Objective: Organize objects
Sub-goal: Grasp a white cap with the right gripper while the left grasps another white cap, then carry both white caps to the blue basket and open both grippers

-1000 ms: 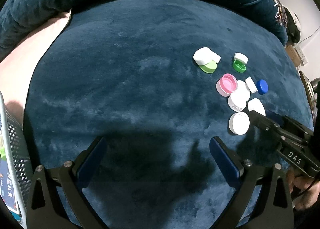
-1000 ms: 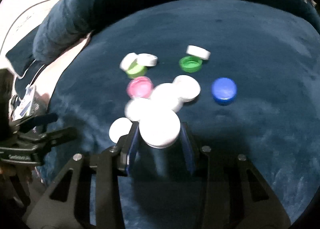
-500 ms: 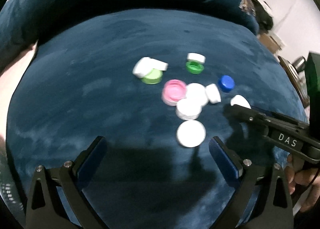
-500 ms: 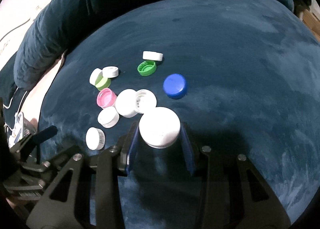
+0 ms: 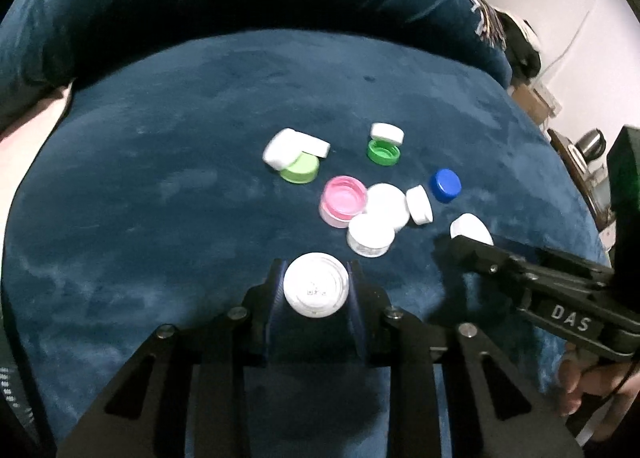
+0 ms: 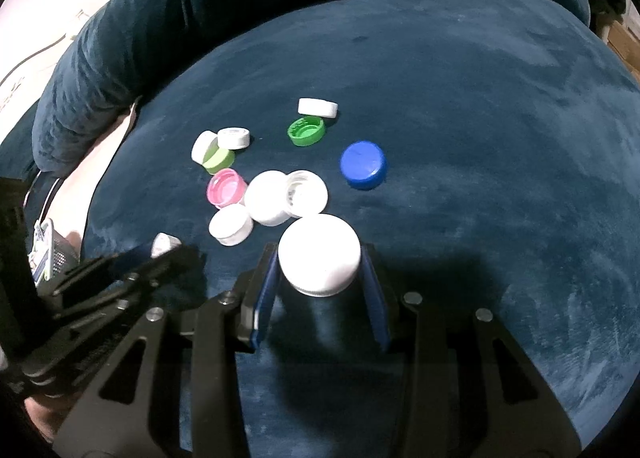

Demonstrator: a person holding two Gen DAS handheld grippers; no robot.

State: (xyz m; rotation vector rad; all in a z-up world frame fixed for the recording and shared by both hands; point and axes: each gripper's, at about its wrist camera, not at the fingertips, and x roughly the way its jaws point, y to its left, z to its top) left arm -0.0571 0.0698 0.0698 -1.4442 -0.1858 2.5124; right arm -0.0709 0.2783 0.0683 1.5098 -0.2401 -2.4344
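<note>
Both tongs, left tongs [image 5: 316,290] and right tongs [image 6: 319,261], each clamp a white cap.

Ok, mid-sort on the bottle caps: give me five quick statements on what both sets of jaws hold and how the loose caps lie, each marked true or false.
1. The left gripper has its jaws shut on a white cap. True; they have just been closing.
2. The right gripper is empty. False: its jaws are shut on a large white cap.
3. The pink cap lies open side up. True.
4. The blue cap is stacked on the dark green cap. False: it lies alone on the blue cushion, apart from the others.
5. A white cap leans on the light green cap. True.
</note>
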